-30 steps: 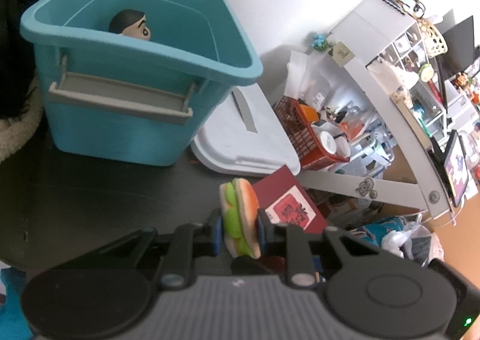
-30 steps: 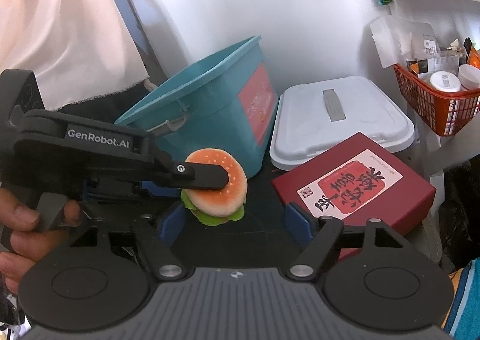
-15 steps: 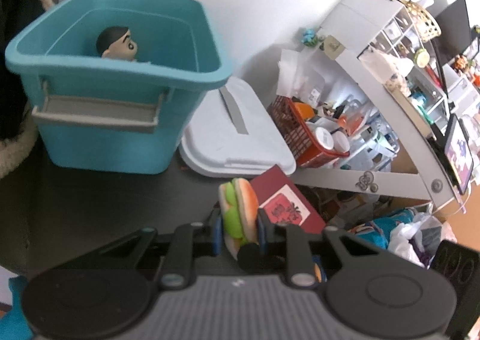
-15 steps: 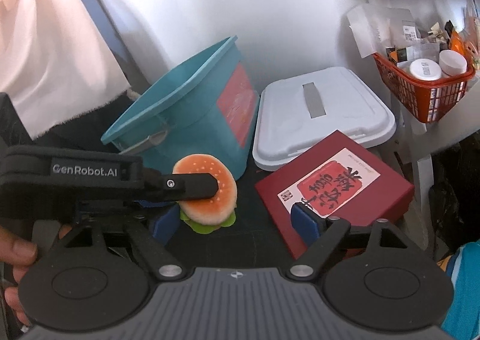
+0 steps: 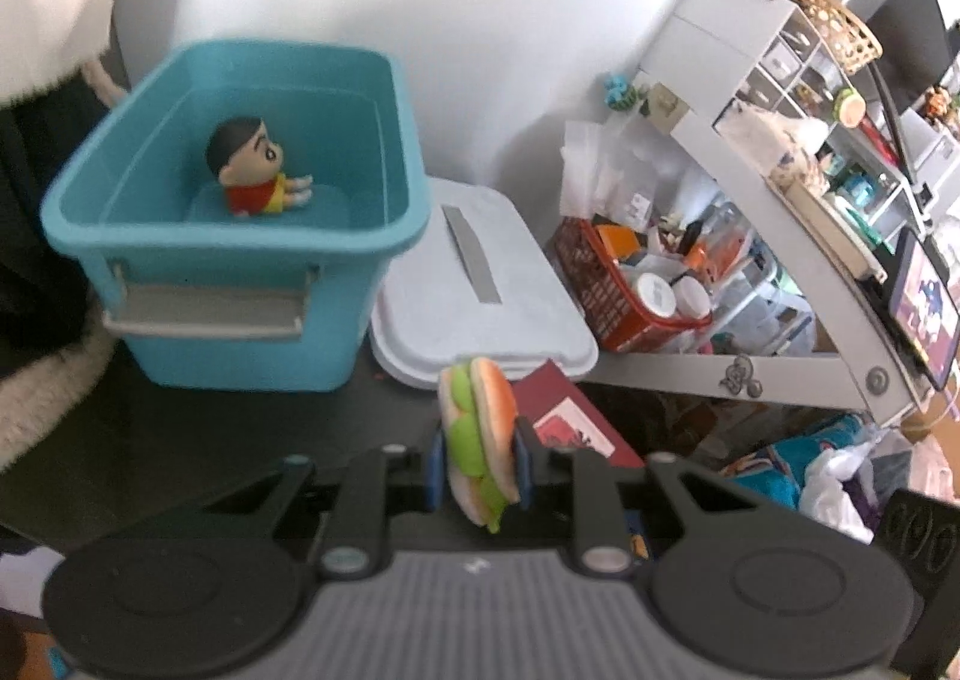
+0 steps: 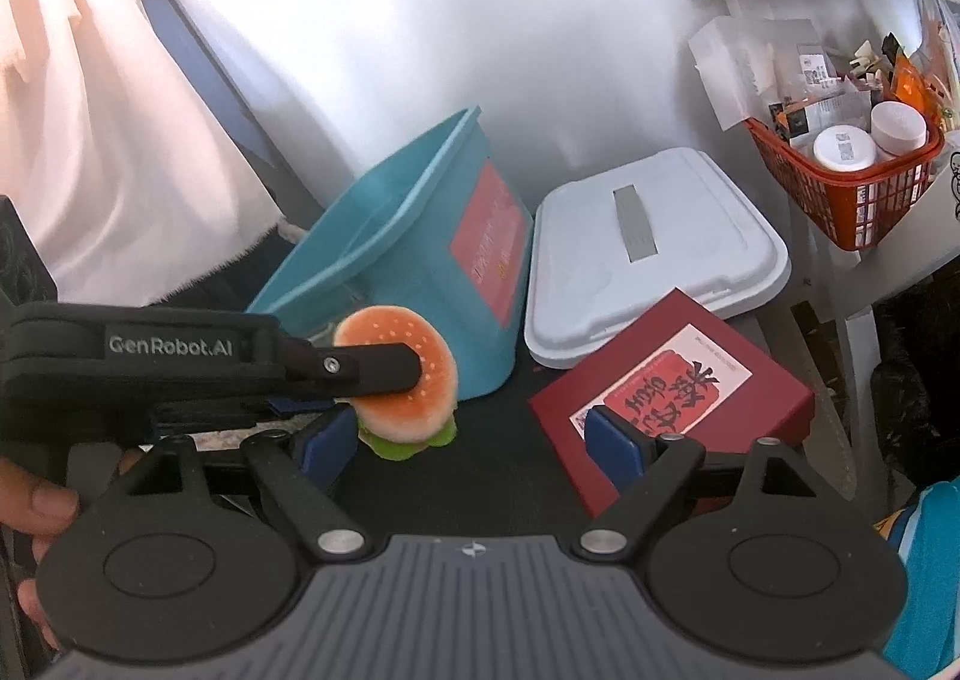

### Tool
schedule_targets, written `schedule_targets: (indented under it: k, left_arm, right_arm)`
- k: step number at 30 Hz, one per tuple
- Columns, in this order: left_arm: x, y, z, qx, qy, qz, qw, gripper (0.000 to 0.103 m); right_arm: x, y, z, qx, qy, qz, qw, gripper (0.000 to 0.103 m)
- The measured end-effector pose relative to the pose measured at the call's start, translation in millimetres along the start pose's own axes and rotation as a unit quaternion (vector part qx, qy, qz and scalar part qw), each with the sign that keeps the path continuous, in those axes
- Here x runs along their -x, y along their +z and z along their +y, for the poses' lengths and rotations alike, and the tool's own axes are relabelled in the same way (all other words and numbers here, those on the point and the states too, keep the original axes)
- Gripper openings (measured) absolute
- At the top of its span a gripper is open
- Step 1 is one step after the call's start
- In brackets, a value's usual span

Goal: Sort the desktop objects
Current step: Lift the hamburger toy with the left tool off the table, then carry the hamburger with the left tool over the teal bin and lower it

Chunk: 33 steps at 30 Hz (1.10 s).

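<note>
The left gripper [image 5: 478, 470] is clamped on a toy burger [image 5: 478, 443], held on edge so its flat faces press against the two blue pads. Seen from the left wrist camera, the open teal bin [image 5: 240, 236] lies at about ten o'clock from the burger, beyond a stretch of dark surface [image 5: 180, 440], with a small cartoon figure [image 5: 255, 173] already sitting inside. The bin's long axis runs away from the gripper toward the wall. The white lid [image 5: 480, 308] sits at twelve o'clock, just beside the bin.

The right gripper [image 6: 474, 440] has its jaws spread wide with nothing between them. The red box [image 6: 672, 392] lies at about one o'clock from it, nearer this hand than the left.

Compared with a second ago, the left camera looks deeper into the bin, showing the whole figure, and the right jaws have widened.
</note>
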State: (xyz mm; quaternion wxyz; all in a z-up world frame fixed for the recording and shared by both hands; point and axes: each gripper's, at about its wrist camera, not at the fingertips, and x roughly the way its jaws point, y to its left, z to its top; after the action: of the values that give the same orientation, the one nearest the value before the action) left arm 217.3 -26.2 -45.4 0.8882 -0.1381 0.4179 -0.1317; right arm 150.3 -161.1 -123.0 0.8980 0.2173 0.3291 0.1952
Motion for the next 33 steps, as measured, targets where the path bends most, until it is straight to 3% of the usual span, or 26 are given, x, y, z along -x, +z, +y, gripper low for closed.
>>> schedule_targets:
  k: [6, 13, 33]
  left_arm:
    - [19, 14, -13, -0.016, 0.019, -0.015, 0.9996, 0.025]
    - [38, 26, -24, -0.030, 0.047, -0.032, 0.9980, 0.025]
    - [54, 51, -16, -0.044, 0.085, -0.037, 0.9948, 0.025]
  right_arm:
    - [7, 5, 4, 0.023, -0.012, -0.025, 0.999, 0.087]
    - [21, 13, -5, -0.003, -0.016, -0.046, 0.999, 0.087]
    - [28, 15, -11, -0.024, -0.018, -0.026, 0.999, 0.087]
